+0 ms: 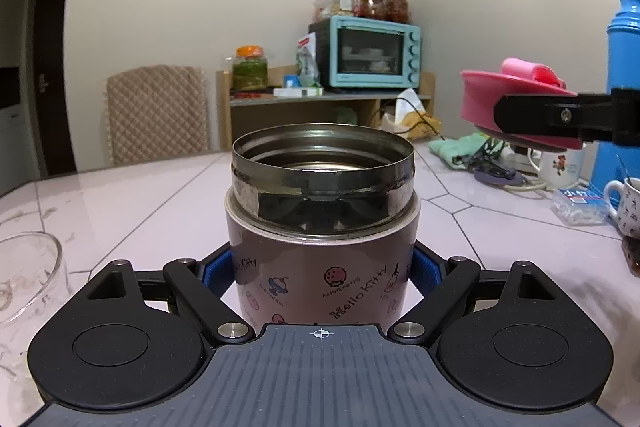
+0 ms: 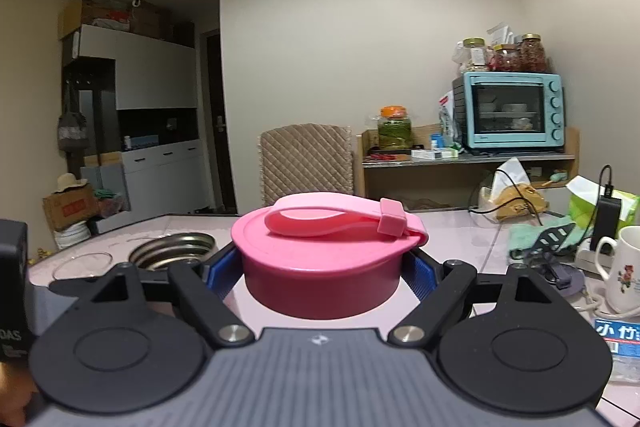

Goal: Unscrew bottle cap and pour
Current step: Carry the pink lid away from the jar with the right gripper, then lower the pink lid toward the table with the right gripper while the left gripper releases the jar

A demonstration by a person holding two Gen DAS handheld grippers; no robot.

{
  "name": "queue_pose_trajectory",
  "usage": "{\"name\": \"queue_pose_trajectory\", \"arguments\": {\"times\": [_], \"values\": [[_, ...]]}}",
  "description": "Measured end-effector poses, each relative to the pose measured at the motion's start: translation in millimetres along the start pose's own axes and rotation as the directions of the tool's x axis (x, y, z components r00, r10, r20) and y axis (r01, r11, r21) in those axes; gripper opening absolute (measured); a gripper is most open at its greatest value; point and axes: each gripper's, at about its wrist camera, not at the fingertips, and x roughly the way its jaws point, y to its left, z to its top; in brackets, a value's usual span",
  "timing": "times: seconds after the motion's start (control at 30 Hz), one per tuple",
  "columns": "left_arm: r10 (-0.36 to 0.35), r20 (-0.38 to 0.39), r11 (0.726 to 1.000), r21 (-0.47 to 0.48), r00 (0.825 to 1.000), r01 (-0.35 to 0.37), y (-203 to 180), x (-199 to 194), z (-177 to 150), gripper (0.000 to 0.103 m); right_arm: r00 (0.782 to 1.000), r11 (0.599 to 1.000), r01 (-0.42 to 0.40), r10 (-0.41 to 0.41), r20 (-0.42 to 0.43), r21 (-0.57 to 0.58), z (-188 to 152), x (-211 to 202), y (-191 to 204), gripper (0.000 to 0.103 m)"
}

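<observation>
From my left gripper point(image 1: 320, 271) I look along the fingers at the flask point(image 1: 320, 235), a pink one with cartoon prints. My blue pads point(image 1: 214, 273) press on its body from both sides, so this gripper is clamped on it. Its wide steel mouth is open, the lid off. It stands upright on the pale tiled table point(image 1: 132, 195). A clear glass point(image 1: 24, 275) sits at the left edge. At the right, the pink lid point(image 1: 488, 99) hangs above the table, pinched in my right gripper point(image 1: 532, 117), off to the side of the flask's mouth.

From my right gripper point(image 2: 320, 267), the lid point(image 2: 320, 267) fills the middle, right way up, its strap folded across the top. My pads point(image 2: 222, 269) squeeze its rim on both sides. The flask's point(image 2: 174, 249) open mouth shows lower left, beside the glass point(image 2: 82, 263). A white mug point(image 2: 624, 275) stands at the right.
</observation>
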Motion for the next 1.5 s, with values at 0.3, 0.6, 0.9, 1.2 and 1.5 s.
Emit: {"name": "queue_pose_trajectory", "arguments": {"times": [0.3, 0.6, 0.9, 1.2, 1.5], "values": [[0.053, -0.009, 0.998, -0.03, 0.999, -0.053, -5.1, -3.3, 1.0, 0.09, 1.0, 1.0, 0.009, -0.009, -0.005, 0.001, -4.9, -6.9, 3.8, 0.085], [0.079, -0.005, 0.996, -0.044, 0.997, -0.079, -8.3, -3.9, 0.5, 0.09, 0.999, 1.0, 0.013, -0.013, -0.031, 0.007, -14.7, -2.7, 0.8, 0.085], [0.081, 0.0, 0.996, -0.042, 0.997, -0.081, -8.3, 2.4, 0.4, 0.091, 0.999, 1.0, 0.021, -0.02, -0.039, 0.011, -18.4, -1.5, -1.2, 0.085], [0.077, -0.005, 0.997, -0.018, 0.997, -0.077, -8.7, 0.6, -1.3, 0.092, 0.998, 1.0, 0.024, -0.024, -0.057, 0.012, -22.9, 0.8, 0.8, 0.085], [0.072, -0.01, 0.997, -0.012, 0.997, -0.072, -8.7, -2.7, -2.5, 0.093, 0.996, 1.0, 0.027, -0.026, -0.084, 0.012, -28.6, 6.0, 1.4, 0.085]]}}
